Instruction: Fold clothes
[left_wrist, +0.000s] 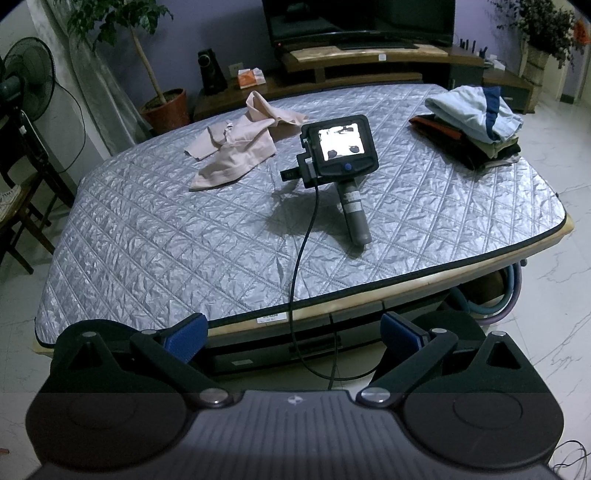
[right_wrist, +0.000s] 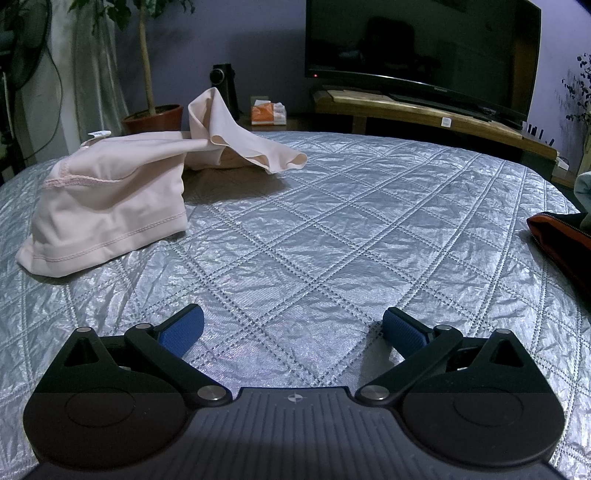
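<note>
On the bed in front of you: one crumpled pink garment (left_wrist: 236, 147), unfolded, lying toward the far left of the quilted silver cover (left_wrist: 155, 236), one corner standing up in a peak. At the far right edge sits a stack of folded clothes (left_wrist: 476, 125), light blue on top with darker pieces under it, well apart from the pink garment. Between the two, your right gripper (right_wrist: 293, 325) rests on the cover, seen from your left camera as a dark unit with a lit screen, a grey handle and a black cable (left_wrist: 299, 266) trailing off the near edge of the bed. Its blue-padded fingers (right_wrist: 183, 330) are spread wide with nothing between them, pointing at bare quilt, the pink garment ahead and to the left. Your left gripper (left_wrist: 293, 332) is held off the near edge of the bed, level and facing across it, jaws likewise wide apart and empty. Room: a dark television (right_wrist: 421, 48) on a low wooden stand (right_wrist: 424, 110) beyond the bed, a potted plant (left_wrist: 162, 99) and a speaker (left_wrist: 212, 72) at far left, a standing fan (left_wrist: 26, 81) by the wall, pale marble-look floor (left_wrist: 554, 314) to the right.
</note>
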